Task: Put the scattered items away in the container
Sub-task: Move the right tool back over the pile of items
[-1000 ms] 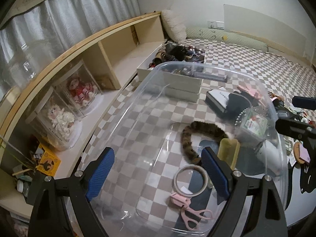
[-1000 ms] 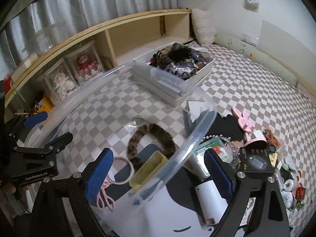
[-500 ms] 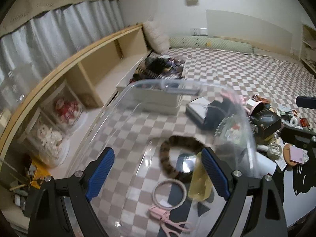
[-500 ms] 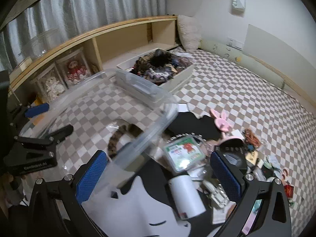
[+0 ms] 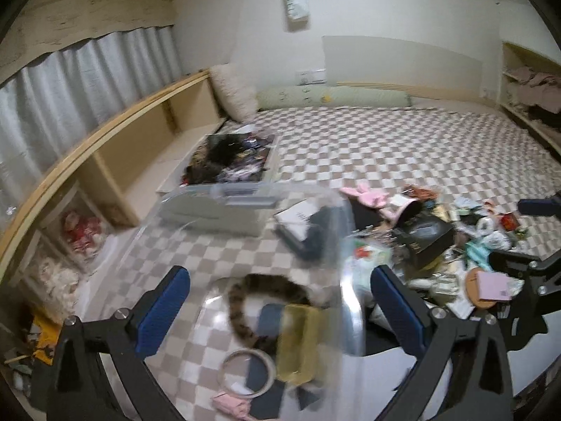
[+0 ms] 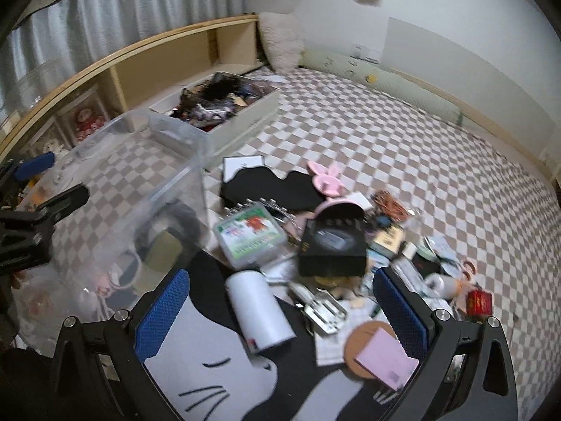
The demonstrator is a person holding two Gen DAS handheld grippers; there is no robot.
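Right hand-held gripper (image 6: 280, 310): fingers wide apart, nothing between them. Straight ahead and close, between the blue pads, lies a white cylinder (image 6: 258, 309), on its side on the cat-face mat (image 6: 210, 379). Long axis runs away from the gripper, tilted slightly left, so the jaws already straddle its width. Just right of it: a cork coaster (image 6: 364, 345) with a pink card (image 6: 384, 361) on top. Further out: black box (image 6: 331, 247), green-label plastic case (image 6: 249, 240), pink bunny clip (image 6: 326, 179), more small clutter spread right across the checkered bed (image 6: 420, 147).

Left hand-held gripper (image 5: 277, 310): also spread wide, empty. It looks straight through the clear plastic container (image 5: 245, 238), which sits ahead of it and to the left of the right gripper. Inside: leopard-print headband (image 5: 242, 301), yellow box (image 5: 298, 343), tape ring (image 5: 247, 375), pink item at the near edge, too blurred to name.

Judgement: part loaded, most of the pile outside. Right gripper is nearer the loose items; cylinder is the easy pick, carry goes left into the container.
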